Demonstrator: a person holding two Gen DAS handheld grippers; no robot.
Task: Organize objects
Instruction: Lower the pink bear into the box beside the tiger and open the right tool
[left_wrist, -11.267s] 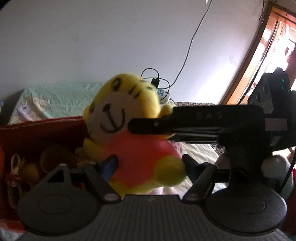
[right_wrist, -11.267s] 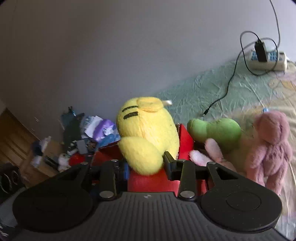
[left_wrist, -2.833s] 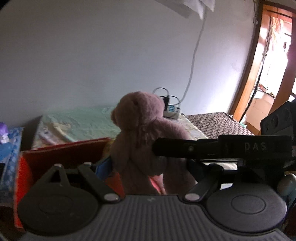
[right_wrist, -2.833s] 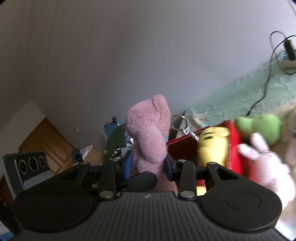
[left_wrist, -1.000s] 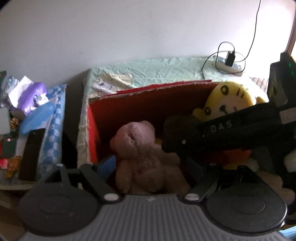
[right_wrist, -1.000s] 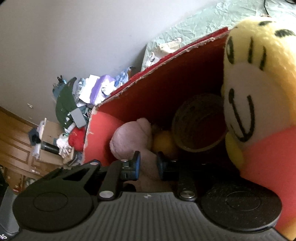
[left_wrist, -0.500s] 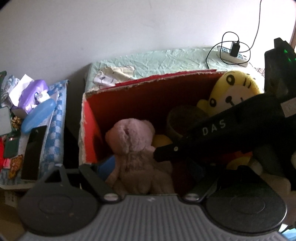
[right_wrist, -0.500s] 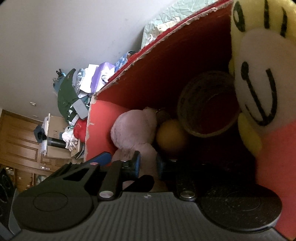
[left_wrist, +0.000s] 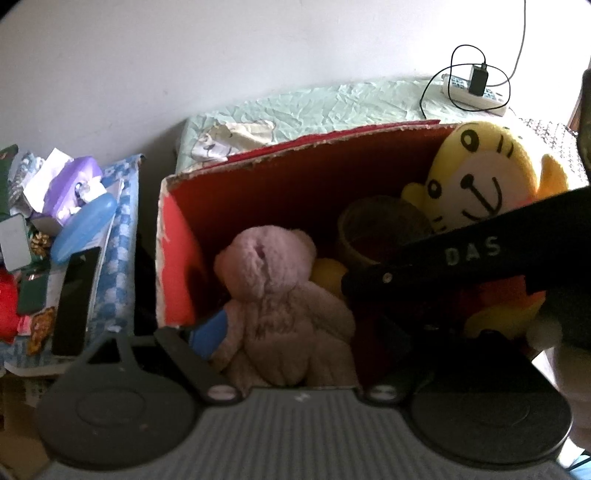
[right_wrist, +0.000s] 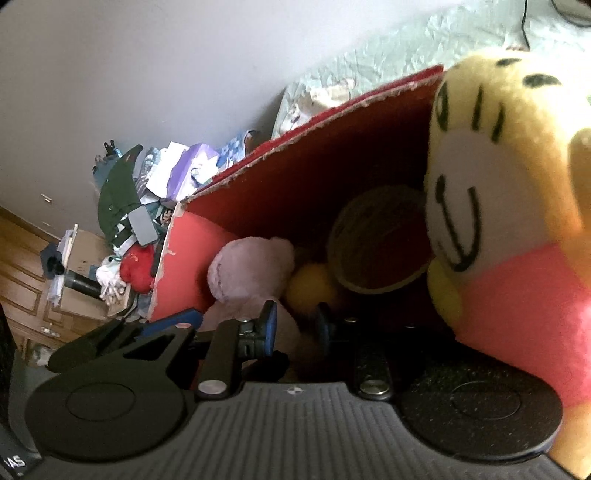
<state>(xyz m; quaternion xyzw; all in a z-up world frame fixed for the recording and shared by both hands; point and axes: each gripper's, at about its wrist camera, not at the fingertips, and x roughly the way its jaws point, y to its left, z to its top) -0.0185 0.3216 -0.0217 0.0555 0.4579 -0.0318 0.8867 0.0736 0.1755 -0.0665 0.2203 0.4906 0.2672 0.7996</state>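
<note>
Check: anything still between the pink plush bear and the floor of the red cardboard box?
Nothing visible. The pink plush bear already sits low inside the red cardboard box, by its left wall, next to an orange ball and a brown round basket. What is under the bear is hidden.

Pink teddy bear, red box, yellow plush tiger

Pale wall, green-sheeted bed, cluttered shelf.

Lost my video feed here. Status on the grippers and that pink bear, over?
Left gripper opening, straddling pink bear. Right gripper opening slightly at bear's body. Bear sits inside red box. Yellow plush alongside, nothing blocking.
</note>
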